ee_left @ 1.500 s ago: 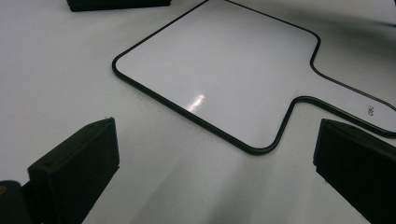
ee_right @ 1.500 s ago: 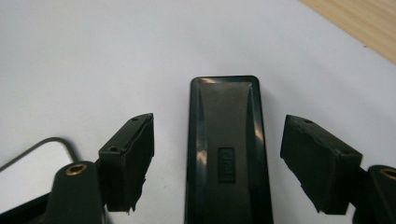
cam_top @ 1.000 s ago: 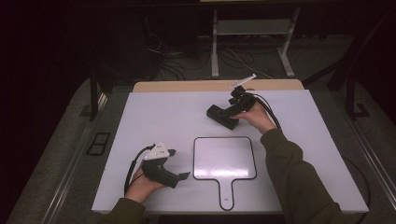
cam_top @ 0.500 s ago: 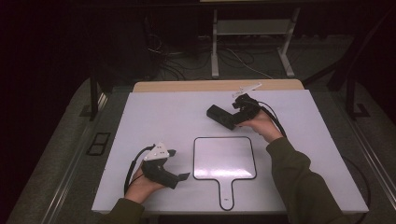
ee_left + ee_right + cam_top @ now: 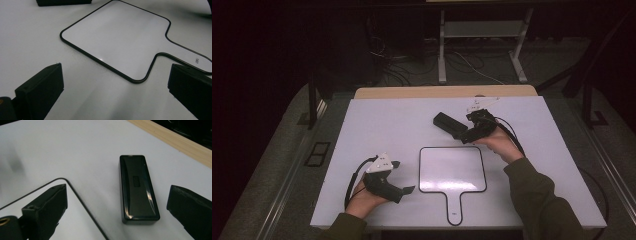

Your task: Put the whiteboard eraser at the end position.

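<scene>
A black oblong eraser (image 5: pixel 448 123) lies flat on the white table (image 5: pixel 382 125), beyond the top right corner of a small handled whiteboard (image 5: pixel 452 167). My right gripper (image 5: pixel 466 131) is just right of the eraser and points at it. Its jaws have just been opening and stand open. In the right gripper view the eraser (image 5: pixel 137 187) lies ahead of them, untouched, with the whiteboard's corner (image 5: pixel 80 225) at the left. My left gripper (image 5: pixel 404 176) rests open at the front left, with nothing in its jaws, facing the whiteboard (image 5: pixel 115 37).
A wooden strip (image 5: pixel 442 91) runs along the table's far edge. Beyond it, metal stand legs (image 5: pixel 442 55) and cables lie on the dark floor. The whiteboard's handle (image 5: pixel 454 207) points to the front edge.
My right hand has drawn back from the eraser, to the right and nearer the person, and its jaws have widened. The eraser stays on the table. The left gripper has kept still.
</scene>
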Demonstrator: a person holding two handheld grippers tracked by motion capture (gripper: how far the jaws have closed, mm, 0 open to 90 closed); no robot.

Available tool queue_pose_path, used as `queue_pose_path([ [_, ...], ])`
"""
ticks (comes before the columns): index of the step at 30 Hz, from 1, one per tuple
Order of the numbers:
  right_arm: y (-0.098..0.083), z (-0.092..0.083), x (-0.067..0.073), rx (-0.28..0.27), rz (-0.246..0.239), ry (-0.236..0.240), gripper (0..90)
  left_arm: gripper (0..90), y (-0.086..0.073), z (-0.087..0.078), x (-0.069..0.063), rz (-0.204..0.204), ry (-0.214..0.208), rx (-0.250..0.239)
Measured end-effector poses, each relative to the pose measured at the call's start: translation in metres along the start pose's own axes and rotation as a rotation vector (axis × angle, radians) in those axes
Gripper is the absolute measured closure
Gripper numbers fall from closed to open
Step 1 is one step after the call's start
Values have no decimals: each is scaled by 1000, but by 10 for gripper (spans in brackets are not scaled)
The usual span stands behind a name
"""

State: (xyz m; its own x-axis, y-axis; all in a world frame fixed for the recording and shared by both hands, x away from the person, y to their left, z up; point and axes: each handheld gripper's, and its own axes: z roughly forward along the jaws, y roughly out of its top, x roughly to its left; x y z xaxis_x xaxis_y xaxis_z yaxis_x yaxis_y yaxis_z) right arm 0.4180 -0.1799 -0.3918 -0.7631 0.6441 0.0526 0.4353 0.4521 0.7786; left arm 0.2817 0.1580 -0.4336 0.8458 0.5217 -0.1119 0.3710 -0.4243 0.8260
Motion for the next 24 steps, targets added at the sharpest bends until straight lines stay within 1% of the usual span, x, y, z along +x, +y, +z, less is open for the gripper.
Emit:
queue_pose_path([
  [2, -4, -3, 3, 2, -7, -9, 20, 0, 0, 0, 0, -1, 1, 0],
  [5, -10, -8, 7, -11, -6, 3, 20, 0, 0, 0, 0, -1, 4, 4],
  [10, -21, -19, 17, -28, -25, -17, 20, 0, -1, 1, 0, -2, 4, 6],
  [14, -30, -27, 22, -58, -7, -24, 20, 0, -1, 0, 0, 0, 4, 11],
  [17, -37, -31, 25, -81, 7, -40, 20, 0, -1, 1, -1, -1, 4, 15],
  [19, -41, -35, 26, -94, 25, -33, 21, 0, -1, 1, -1, -3, 3, 13],
  [21, -45, -38, 27, -99, 42, -38, 21, 0, -1, 1, -1, -3, 3, 12],
  [24, -52, -43, 29, -105, 56, -49, 21, 0, -1, 0, -1, -1, 3, 13],
])
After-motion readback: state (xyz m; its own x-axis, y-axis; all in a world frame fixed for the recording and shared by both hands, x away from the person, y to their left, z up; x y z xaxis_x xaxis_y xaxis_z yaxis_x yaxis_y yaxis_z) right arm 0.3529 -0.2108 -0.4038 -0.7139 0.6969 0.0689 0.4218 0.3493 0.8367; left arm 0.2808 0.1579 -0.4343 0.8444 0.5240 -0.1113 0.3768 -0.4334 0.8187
